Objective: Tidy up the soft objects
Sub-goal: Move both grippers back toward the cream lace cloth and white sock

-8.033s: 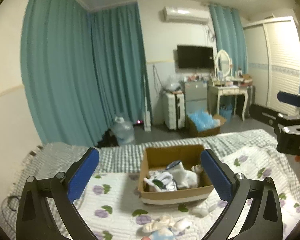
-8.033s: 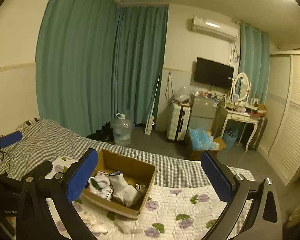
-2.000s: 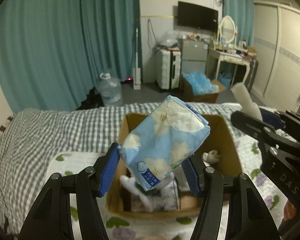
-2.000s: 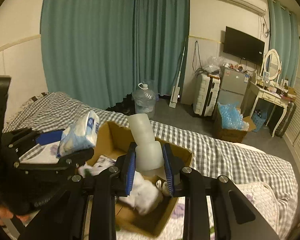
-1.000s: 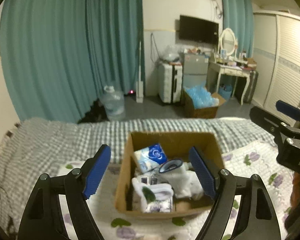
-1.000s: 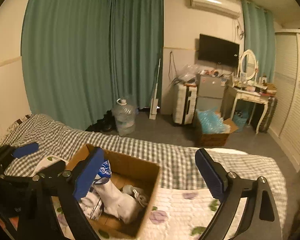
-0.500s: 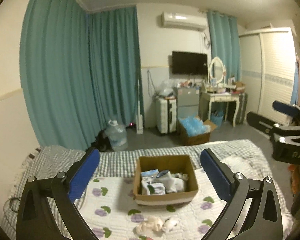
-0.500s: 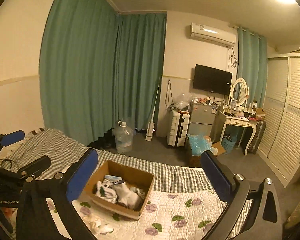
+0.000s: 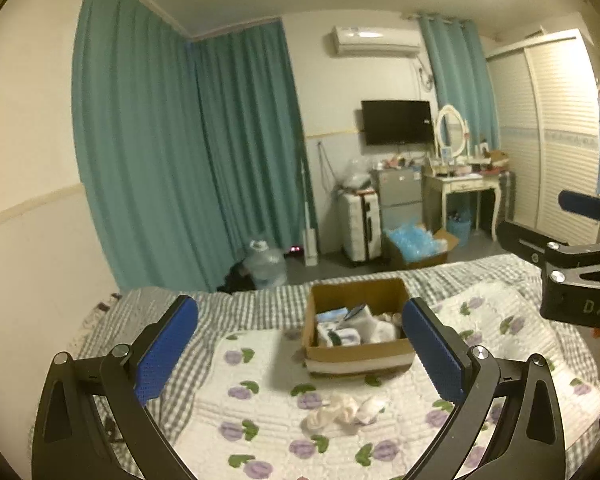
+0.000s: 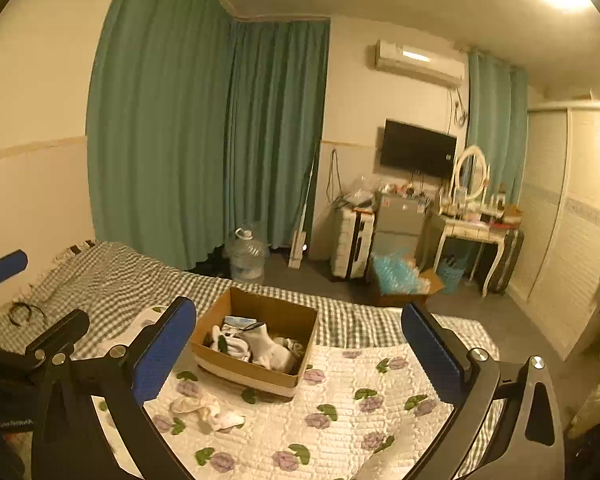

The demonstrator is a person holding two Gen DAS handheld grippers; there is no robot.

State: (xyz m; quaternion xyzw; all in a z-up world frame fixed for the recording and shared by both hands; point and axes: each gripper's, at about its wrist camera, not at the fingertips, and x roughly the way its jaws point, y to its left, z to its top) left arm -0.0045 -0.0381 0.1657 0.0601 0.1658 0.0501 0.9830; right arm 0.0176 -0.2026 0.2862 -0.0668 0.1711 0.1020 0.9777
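Both tools, left tool (image 9: 300,354) and right tool (image 10: 298,354), hang released and empty above the bed (image 9: 260,412); loose socks (image 9: 346,410) lie short of the cardboard box (image 9: 356,354), awaiting collection.

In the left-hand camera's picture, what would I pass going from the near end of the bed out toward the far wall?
Pale crumpled socks on the floral quilt → open brown cardboard box of soft things → grey checked blanket → clear plastic water jug on the floor → black wall-mounted television.

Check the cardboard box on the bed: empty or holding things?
Holding things. The open-topped cardboard box contains white socks and a blue pack, filling its bottom.
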